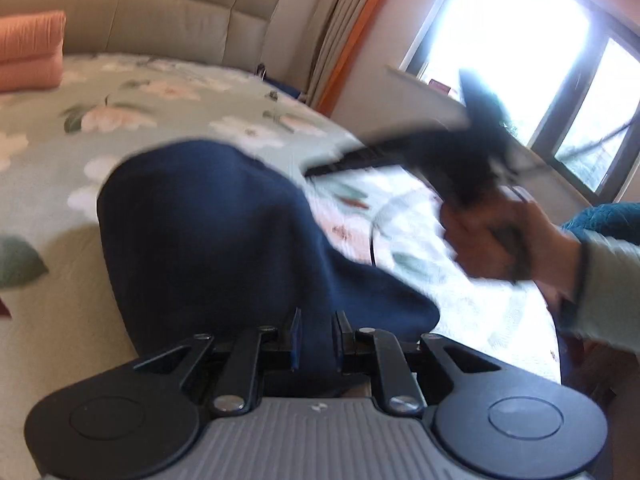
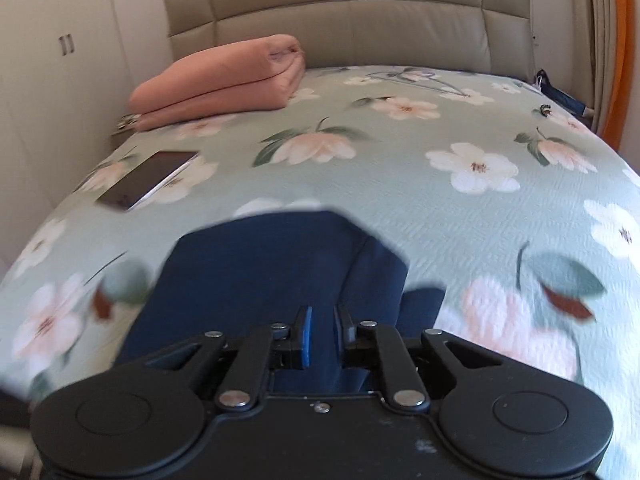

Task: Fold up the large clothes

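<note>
Navy garment (image 2: pixel 276 272) lies bunched on the near part of the bed (image 2: pixel 440 200), both hand-held grippers, left (image 1: pixel 318 338) and right (image 2: pixel 323 336), clamped on its cloth; lift the edges together, keep tension even, lay it flat.

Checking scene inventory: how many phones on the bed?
1: a phone, screen up on the floral bedspread, left side, in front of the folded pink blanket. Navy garment could hide others.

A folded pink blanket (image 2: pixel 218 80) is lying near the padded headboard (image 2: pixel 352 20) on the floral bedspread (image 2: pixel 460 216), and a phone (image 2: pixel 148 179) is resting face up near the bed's left edge. Daylight is pouring through the window (image 1: pixel 516 36) beside the curtains (image 1: pixel 344 28).
</note>
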A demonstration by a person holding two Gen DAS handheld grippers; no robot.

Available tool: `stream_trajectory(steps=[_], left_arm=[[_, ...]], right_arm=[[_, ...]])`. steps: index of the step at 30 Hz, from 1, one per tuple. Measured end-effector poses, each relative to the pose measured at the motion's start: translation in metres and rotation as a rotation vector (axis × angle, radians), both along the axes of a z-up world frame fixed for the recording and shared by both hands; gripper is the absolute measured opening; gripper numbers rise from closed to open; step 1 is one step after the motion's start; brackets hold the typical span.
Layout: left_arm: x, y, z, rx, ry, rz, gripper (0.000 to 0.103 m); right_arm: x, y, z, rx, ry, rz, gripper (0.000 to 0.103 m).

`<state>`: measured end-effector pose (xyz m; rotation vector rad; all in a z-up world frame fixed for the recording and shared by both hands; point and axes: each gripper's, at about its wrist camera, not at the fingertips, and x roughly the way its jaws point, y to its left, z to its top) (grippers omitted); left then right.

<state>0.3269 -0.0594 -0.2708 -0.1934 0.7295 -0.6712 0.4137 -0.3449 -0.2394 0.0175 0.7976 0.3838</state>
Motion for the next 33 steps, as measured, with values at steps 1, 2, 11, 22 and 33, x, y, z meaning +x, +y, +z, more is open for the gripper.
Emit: stream_trajectory(steps=[1,2,11,22,33], left_arm=[[0.001,0.002,0.004,-0.014,-0.004,0.011,0.017],[0.003,0.003,0.005,-0.023,-0.006,0.024,0.017],[0.014,-0.002,-0.036,0.040,0.111,0.116,0.018],[0.007,0.021,0.008,0.010,0.032,0.109,0.018],[0.152,0.006,-0.023,0.052,0.040,0.165,0.012]], right_arm=[[-0.014,0.001,0.000,0.009,0.017,-0.002,0.013],[-0.025,0.002,-0.003,0.022,0.045,0.000,0.013],[-0.083,0.004,-0.084,-0.070,0.299,-0.102,0.008],[-0.108,-0.015,-0.044,-0.114,0.192,-0.082,0.009],[0.066,0.017,-0.071,0.067,0.132,0.002,0.012]])
